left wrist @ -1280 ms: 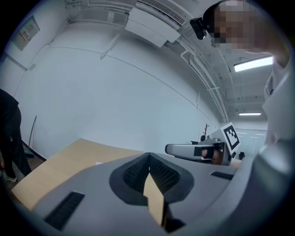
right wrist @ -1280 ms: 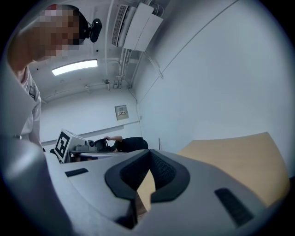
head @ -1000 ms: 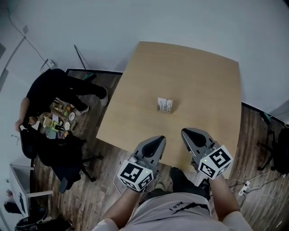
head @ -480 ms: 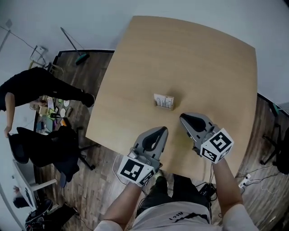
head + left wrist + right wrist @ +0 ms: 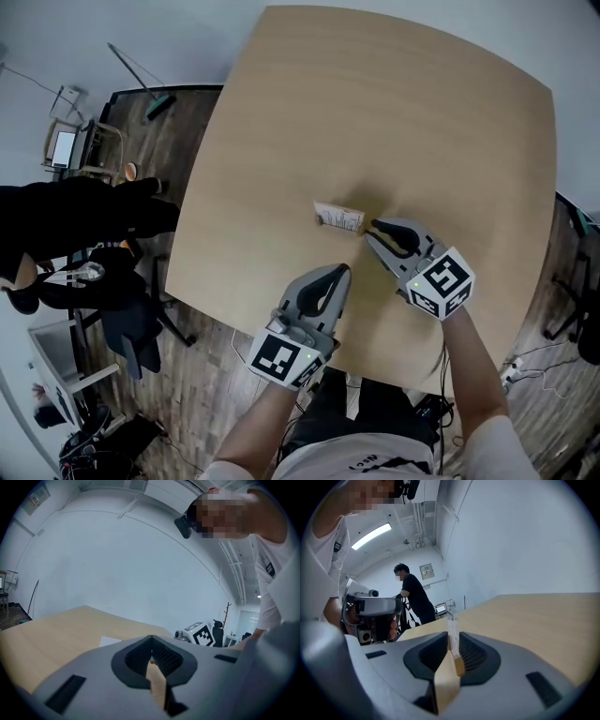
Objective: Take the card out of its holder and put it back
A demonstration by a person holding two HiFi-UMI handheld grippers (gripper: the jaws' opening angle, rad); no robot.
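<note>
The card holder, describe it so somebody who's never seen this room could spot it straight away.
Look at the light wooden table seen from above; near its middle stands a small holder with a white card upright in it, one end between the fingers of the right gripper. It is the only thing standing on the tabletop.

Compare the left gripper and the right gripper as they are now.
Place: the right gripper has its tips at the upright card; the left gripper sits back, near the near edge of the table.
Jaws: the left gripper's are together on nothing; the right gripper's show a narrow gap with the card edge-on in it, and whether they grip it is unclear.
Both are the same grey make.
</note>
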